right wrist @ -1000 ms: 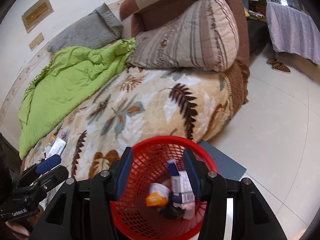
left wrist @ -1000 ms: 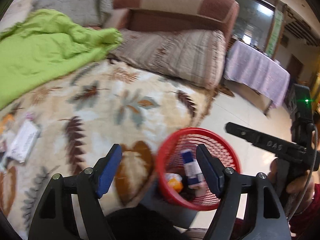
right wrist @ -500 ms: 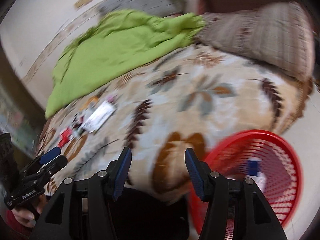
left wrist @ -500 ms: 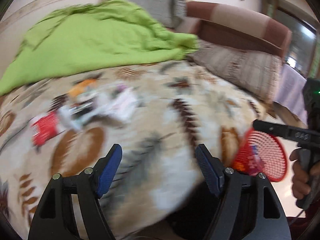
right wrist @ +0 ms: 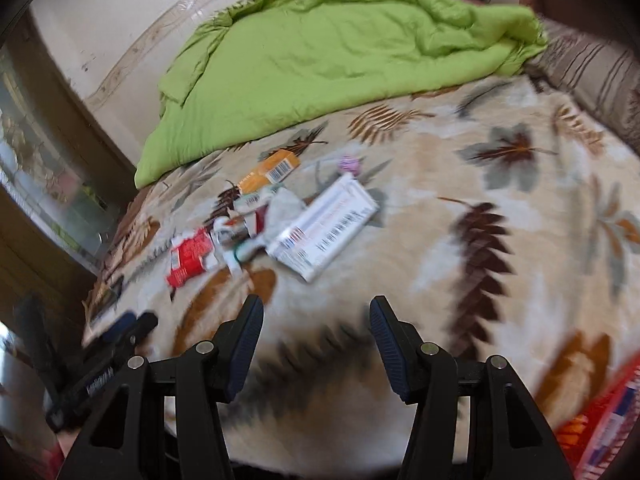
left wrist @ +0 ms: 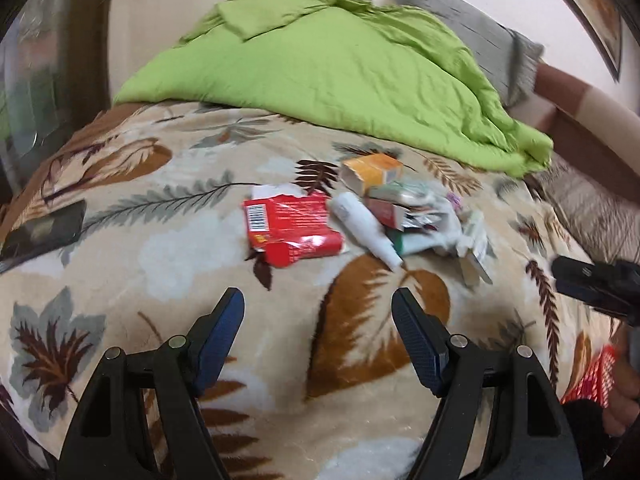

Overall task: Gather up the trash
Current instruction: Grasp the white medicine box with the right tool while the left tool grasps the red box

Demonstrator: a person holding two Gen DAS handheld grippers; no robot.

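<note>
Status: collection is partly complete. The red mesh basket [right wrist: 600, 420] sits at the near right edge of the bed; the right wrist view shows at least one boxed item and something orange already inside it, blurred.

Remaining trash lies in one cluster on the leaf-patterned blanket [left wrist: 168, 248], in front of the green quilt [left wrist: 328, 72]:
- a torn red wrapper [left wrist: 290, 230] at the left of the cluster;
- a white tube-like bottle [left wrist: 366, 230] just to its right, touching or nearly touching it;
- an orange box [left wrist: 370, 170] at the far side;
- a long white barcoded box [right wrist: 324, 226] at the right side;
- crumpled packets [left wrist: 416, 216] between these, too blurred to identify.

The left gripper [left wrist: 318, 314] has its fingers spread apart with nothing between them, near the wrapper but not touching it. The right gripper [right wrist: 316, 322] is likewise parted and empty, nearest the long white box.

Judgement: every item in the cluster is still to be picked up and dropped into the basket.
</note>
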